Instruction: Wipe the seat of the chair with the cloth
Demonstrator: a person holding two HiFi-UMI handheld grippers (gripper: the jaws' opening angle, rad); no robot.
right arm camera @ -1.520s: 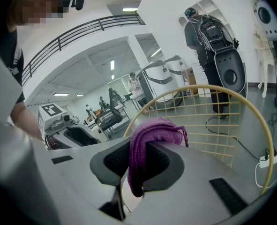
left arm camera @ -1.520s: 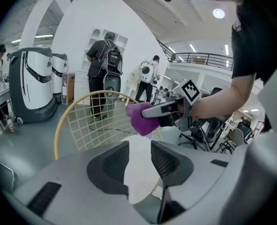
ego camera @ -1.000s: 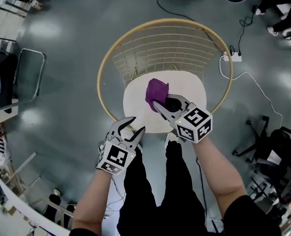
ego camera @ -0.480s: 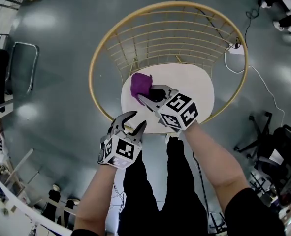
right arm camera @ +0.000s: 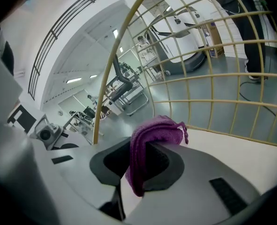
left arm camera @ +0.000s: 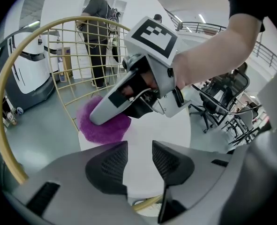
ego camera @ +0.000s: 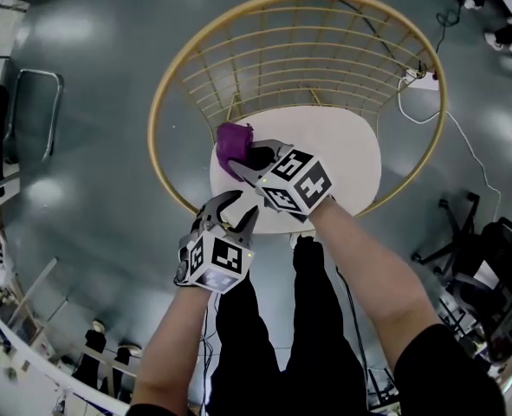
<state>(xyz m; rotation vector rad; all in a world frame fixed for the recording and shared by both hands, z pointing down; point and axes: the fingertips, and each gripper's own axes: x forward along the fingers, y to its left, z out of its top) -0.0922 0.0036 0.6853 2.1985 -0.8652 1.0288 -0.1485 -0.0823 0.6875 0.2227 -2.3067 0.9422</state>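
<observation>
The chair has a round white seat (ego camera: pixel 338 150) inside a yellow wire back and hoop (ego camera: pixel 163 102). My right gripper (ego camera: pixel 247 157) is shut on the purple cloth (ego camera: pixel 232 139), which rests on the seat's left part by the wire back. In the right gripper view the cloth (right arm camera: pixel 153 134) hangs folded between the pads (right arm camera: pixel 164 165). In the left gripper view the cloth (left arm camera: pixel 103 124) lies on the seat (left arm camera: pixel 164 130) under the right gripper's finger. My left gripper (ego camera: pixel 236 211) hovers open at the seat's near edge. Its jaws have just been closing slightly, and nothing is between them (left arm camera: pixel 139 161).
A white power strip (ego camera: pixel 418 80) and cable lie on the grey floor right of the chair. Dark office chairs (ego camera: pixel 485 263) stand at the right and a metal-framed chair (ego camera: pixel 30 120) at the left. A person (left arm camera: pixel 97 29) stands beyond the chair back.
My right gripper has carried the cloth leftward and down onto the left of the seat. The left gripper has sunk a little toward the seat's near edge.
</observation>
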